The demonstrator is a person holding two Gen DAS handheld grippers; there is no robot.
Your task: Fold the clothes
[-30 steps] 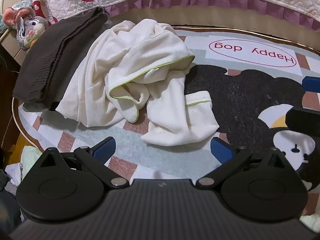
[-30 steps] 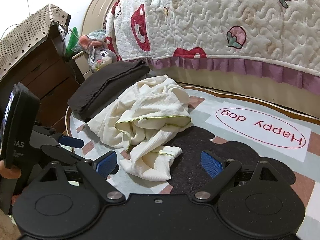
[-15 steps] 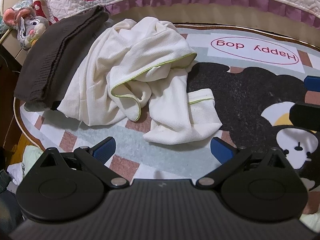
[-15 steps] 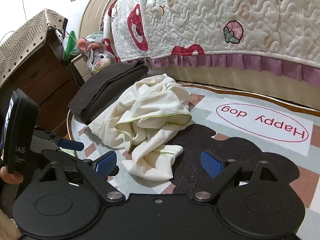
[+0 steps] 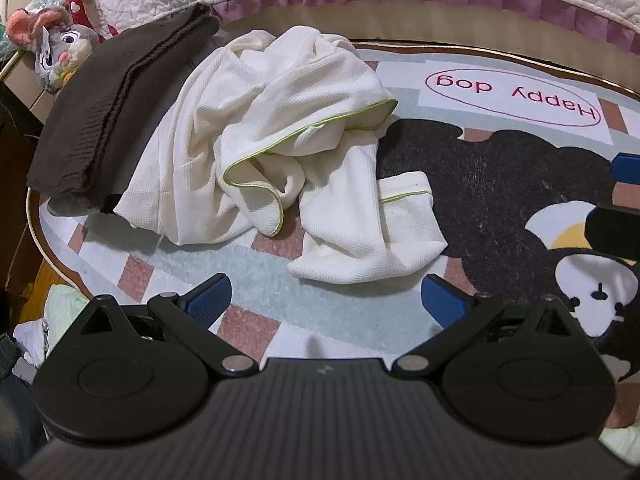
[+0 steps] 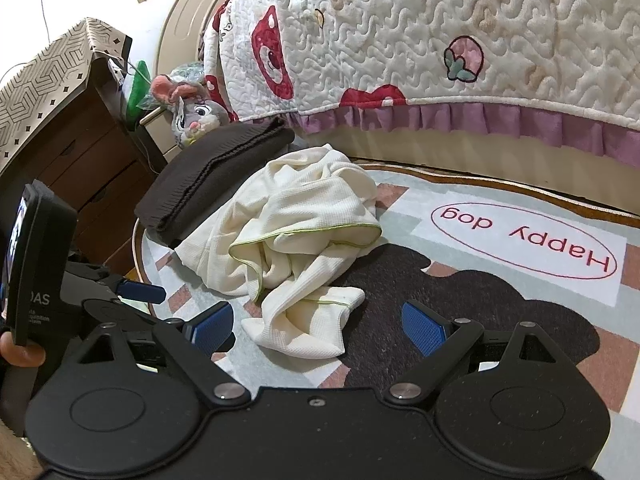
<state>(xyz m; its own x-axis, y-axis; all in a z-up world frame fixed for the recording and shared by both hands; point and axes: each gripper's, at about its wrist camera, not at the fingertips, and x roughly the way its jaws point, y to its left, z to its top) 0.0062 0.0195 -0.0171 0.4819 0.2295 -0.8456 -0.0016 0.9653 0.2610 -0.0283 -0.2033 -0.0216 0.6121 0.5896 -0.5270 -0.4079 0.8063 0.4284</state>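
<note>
A crumpled cream waffle-knit garment (image 5: 280, 160) with green piping lies in a heap on the cartoon rug (image 5: 500, 184); it also shows in the right wrist view as a cream garment (image 6: 296, 240). Its nearest sleeve end (image 5: 368, 248) lies just beyond my left gripper (image 5: 326, 300), which is open and empty, blue pads wide apart. My right gripper (image 6: 318, 322) is open too, hovering just short of the sleeve end (image 6: 308, 328). A folded dark brown knit (image 5: 108, 108) lies left of the heap, touching it.
A bed with a quilted strawberry cover (image 6: 440, 40) and purple frill runs along the back. A plush rabbit (image 6: 192, 112) sits by a wooden nightstand (image 6: 80, 152) at left. The left gripper's body (image 6: 40, 264) and a fingertip show at the right view's left edge. Loose cloth (image 5: 60, 312) lies off the rug.
Both grippers have crept slightly closer to the cream garment, which sits a little lower in both views. The garment itself has not moved; both grippers stay open.
</note>
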